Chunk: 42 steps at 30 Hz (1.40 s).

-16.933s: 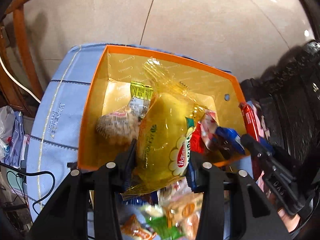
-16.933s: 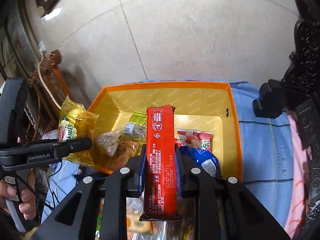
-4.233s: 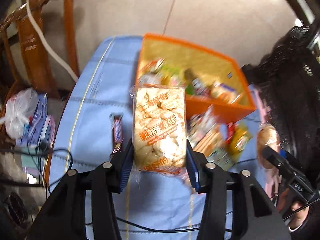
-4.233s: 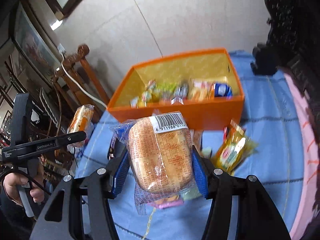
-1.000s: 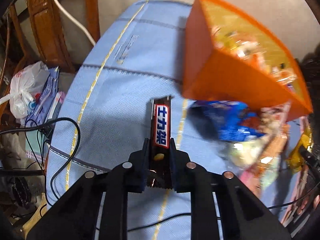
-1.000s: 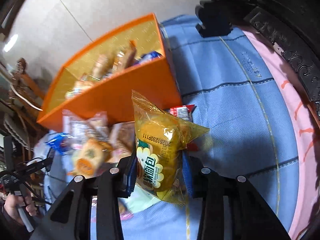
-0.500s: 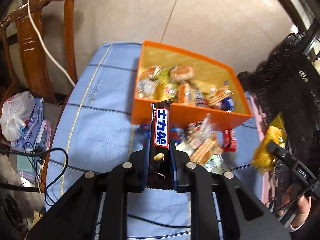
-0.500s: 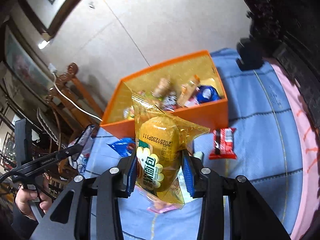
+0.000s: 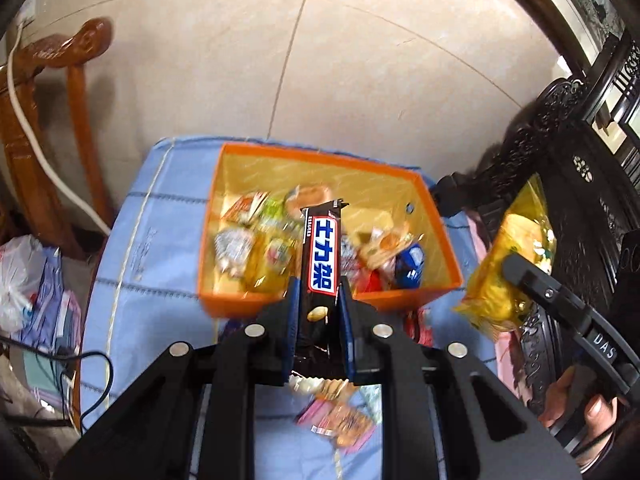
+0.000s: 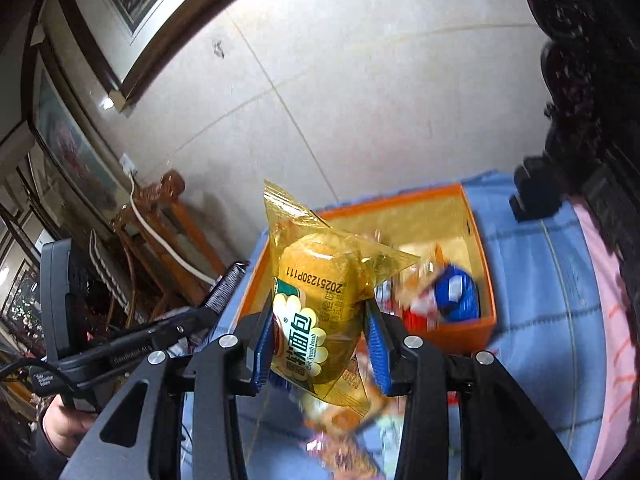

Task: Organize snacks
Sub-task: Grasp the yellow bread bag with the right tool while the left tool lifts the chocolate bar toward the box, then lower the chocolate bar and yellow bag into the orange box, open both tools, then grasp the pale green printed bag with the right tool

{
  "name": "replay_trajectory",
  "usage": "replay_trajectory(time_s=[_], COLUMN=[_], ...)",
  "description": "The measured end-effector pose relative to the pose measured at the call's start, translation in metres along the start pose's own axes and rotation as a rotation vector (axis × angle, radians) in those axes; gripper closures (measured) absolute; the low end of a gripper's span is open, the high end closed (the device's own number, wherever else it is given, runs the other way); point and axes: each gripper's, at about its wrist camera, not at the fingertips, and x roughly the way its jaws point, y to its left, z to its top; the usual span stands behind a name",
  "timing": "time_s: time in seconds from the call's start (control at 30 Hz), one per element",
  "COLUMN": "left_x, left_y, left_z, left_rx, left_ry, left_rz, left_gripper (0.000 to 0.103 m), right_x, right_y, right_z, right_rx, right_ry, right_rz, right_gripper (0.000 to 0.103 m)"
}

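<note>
My left gripper [image 9: 319,286] is shut on a dark chocolate bar [image 9: 322,252] with a blue and white label, held upright in the air over the near side of the orange box [image 9: 320,156]. Several wrapped snacks lie in the box. My right gripper [image 10: 320,316] holds a yellow bread bag [image 10: 316,280] between its blue pads; the jaws are opening slightly, and the bag is still pinched. It hangs above the near left corner of the orange box [image 10: 452,332]. In the left wrist view the right gripper [image 9: 520,276] and its yellow bag [image 9: 508,264] appear at the right.
A blue cloth [image 9: 152,248] covers the table. Loose snacks [image 9: 344,424] lie on it in front of the box. A wooden chair [image 9: 52,120] with a white cable stands at the left, dark carved furniture [image 9: 580,140] at the right. A person's hand [image 9: 580,408] grips the right handle.
Both grippers have risen with their loads, the bar and the yellow bag. The box now sits lower and farther in both views, and more floor shows.
</note>
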Motion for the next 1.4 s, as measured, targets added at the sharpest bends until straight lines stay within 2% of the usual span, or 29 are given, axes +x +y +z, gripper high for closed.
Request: replay_trajectory(time_s=[0.27,0.3,0.37,0.4,0.47,0.67,0.97,1.1,1.17,1.4], left_x=[0.024,0.029,0.036,0.037,0.039,0.046,0.016,0.009,0.012,0.039], left_y=[-0.012,-0.011,-0.008,-0.006,-0.004,0.007,0.003,0.004,0.007,0.031], left_z=[0.055,0.061,0.065,0.065,0.063,0.050,0.041,0.027,0.015,-0.047], left_rx=[0.014,0.001,-0.013,-0.020,-0.021,-0.041,-0.022,-0.005,-0.004,-0.044], left_ry=[-0.060,-0.063,-0.061,-0.071,-0.082,-0.036,-0.076,-0.070,-0.050,0.103], left_rz=[0.002,0.010,0.017,0.032,0.049,0.059,0.060,0.077,0.096,0.138], left_gripper=[0.083,0.079,0.040,0.035,0.034,0.034,0.034,0.031,0.028,0.028], right_x=[0.036,0.040,0.049,0.051,0.052,0.055,0.028,0.015,0.013,0.017], right_y=[-0.003,-0.005,-0.012,-0.016,-0.024,-0.037,-0.026,-0.025,-0.027,-0.063], right_z=[0.047,0.049,0.052,0.051,0.045,0.029,0.019,0.005,-0.006,-0.071], right_rx=[-0.012,-0.006,0.020,0.043,0.068,0.095,0.074,0.072,0.068,0.155], right_ry=[-0.049,-0.054,-0.050,-0.059,-0.075,-0.027,-0.037,-0.044,-0.026,0.127], right_rz=[-0.017,-0.024,-0.035,-0.046,-0.064,-0.052,-0.050,-0.075,-0.091,-0.152], right_gripper=[0.061,0.053,0.033,0.026,0.020,0.020,0.019,0.011,0.009,0.008])
